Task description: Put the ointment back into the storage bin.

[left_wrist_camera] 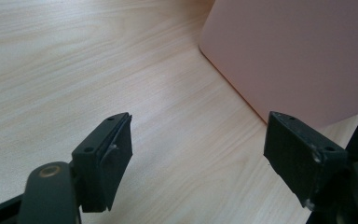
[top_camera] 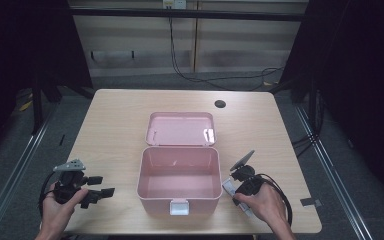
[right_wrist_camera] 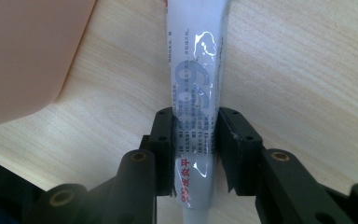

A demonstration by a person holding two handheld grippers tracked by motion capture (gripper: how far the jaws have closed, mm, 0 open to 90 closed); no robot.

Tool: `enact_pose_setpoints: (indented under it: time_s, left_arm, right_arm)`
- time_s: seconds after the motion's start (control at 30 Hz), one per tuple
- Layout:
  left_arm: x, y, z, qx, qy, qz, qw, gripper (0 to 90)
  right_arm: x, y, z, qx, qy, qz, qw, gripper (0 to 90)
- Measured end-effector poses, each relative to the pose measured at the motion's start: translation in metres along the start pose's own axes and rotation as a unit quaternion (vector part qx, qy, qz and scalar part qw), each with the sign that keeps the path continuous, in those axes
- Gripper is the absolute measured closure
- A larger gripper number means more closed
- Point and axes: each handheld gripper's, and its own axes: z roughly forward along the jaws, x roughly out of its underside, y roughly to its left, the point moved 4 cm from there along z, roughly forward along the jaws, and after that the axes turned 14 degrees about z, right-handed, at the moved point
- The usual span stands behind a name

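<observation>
I'm holding the right tongs (right_wrist_camera: 196,149) clamped on a white tube (right_wrist_camera: 196,93), jaws pressing its two flat sides near the lower half. The tube is lying on the worktop (top_camera: 115,120) just right of the open pink box (top_camera: 179,180), close to the near edge, with my right hand (top_camera: 262,200) over it. Left tongs (left_wrist_camera: 200,158) are gaping apart, empty, hovering over bare wood beside the box's left wall.

Risks, as I'm judging it: the tube is soft and glossy, so the clamp is likely squeezing it, and it could slip out or bend when I'm lifting. The grip is sitting off the middle, so the free end may droop and catch the box rim if I'm carrying it across. The box looks light, and a knock could shove it. Its lid (top_camera: 181,128) is lying open behind, out of the way.

Long axis: in the right gripper view the tube is running straight away along the tongs. From the high view it's lying slanted, far end angling toward the box. Which end is the cap, I can't tell.
</observation>
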Motion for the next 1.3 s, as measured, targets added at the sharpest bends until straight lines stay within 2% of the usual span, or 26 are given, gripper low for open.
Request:
enact_pose_setpoints:
  time_s: [0.2,0.23,0.43,0.63,0.7,0.8,1.1,1.17,1.3]
  left_arm:
    - [0.0,0.0,0.0,-0.002,0.0,-0.001,1.0,23.4]
    - [0.0,0.0,0.0,-0.003,0.001,0.0,1.0,23.4]
    - [0.0,0.0,0.0,-0.001,0.0,0.001,1.0,23.4]
    - [0.0,0.0,0.0,-0.001,0.0,0.0,1.0,23.0]
    - [0.0,-0.001,0.0,-0.001,0.0,0.0,1.0,23.0]
    - [0.0,-0.001,0.0,-0.001,-0.001,0.001,1.0,23.0]
    - [0.001,-0.001,-0.001,-0.002,0.0,0.001,1.0,23.0]
    - [0.0,-0.001,0.0,-0.002,-0.001,0.001,1.0,23.0]
    - [0.0,-0.001,0.0,-0.002,-0.001,0.001,1.0,23.0]
  right_arm:
    - [-0.001,-0.001,-0.004,0.003,-0.006,-0.015,0.9999,71.4]
    - [0.0,-0.002,-0.004,0.002,0.002,-0.011,0.9999,71.4]
    - [0.0,-0.001,-0.004,-0.001,0.001,-0.015,0.9999,71.6]
    - [0.001,-0.001,-0.006,-0.002,0.002,-0.032,0.9995,71.6]
    - [0.001,-0.003,-0.009,-0.001,-0.002,-0.025,0.9997,71.7]
    - [0.001,-0.005,-0.01,-0.004,0.0,-0.027,0.9996,71.7]
    - [0.003,-0.009,-0.018,-0.008,0.001,-0.052,0.9986,71.6]
    - [0.003,-0.011,-0.021,-0.005,0.003,-0.064,0.9979,71.6]
    - [0.003,-0.014,-0.023,-0.004,0.002,-0.069,0.9976,71.6]
